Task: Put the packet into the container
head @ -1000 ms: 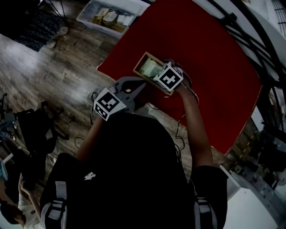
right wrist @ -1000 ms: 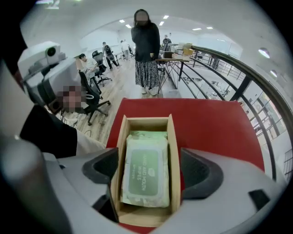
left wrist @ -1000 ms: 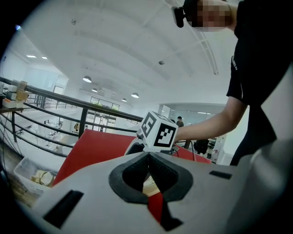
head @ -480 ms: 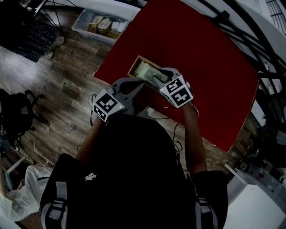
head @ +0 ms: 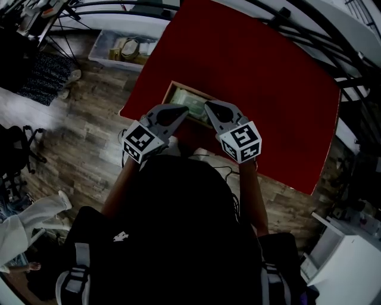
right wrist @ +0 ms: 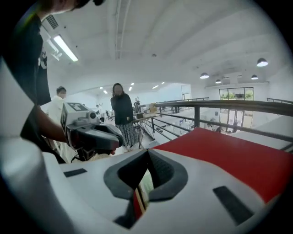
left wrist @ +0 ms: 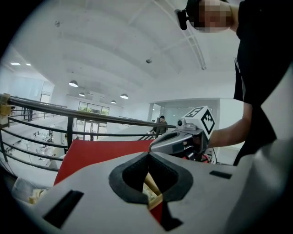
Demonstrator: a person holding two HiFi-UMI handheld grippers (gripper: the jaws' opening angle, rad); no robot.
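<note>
The wooden container (head: 169, 94) sits on the red table (head: 268, 77) close to its near edge, toward the left corner, and the pale green packet (head: 191, 100) lies inside it, flat within the walls. Both grippers are held side by side over the near side of the container, tips pointing away from the person and a little downward. The left gripper (head: 183, 111) has its jaws together: in the left gripper view the dark pads (left wrist: 132, 176) meet at the tips with nothing between them, and a corner of the container with the packet shows through the gap below. The right gripper (head: 208, 106) has just been closing its jaws, and they now meet at the tips too, gripping nothing; a strip of the packet and the red top shows through the opening behind them. Whether either tip touches the container cannot be told from above. A cable (head: 209, 156) trails at the near edge of the table, under the person's arms. Off the table's left edge, on the wooden floor (head: 89, 131), stands a clear plastic bin (head: 101, 52) with a few things in it. A metal railing (head: 286, 18) runs beyond the far edge.
</note>
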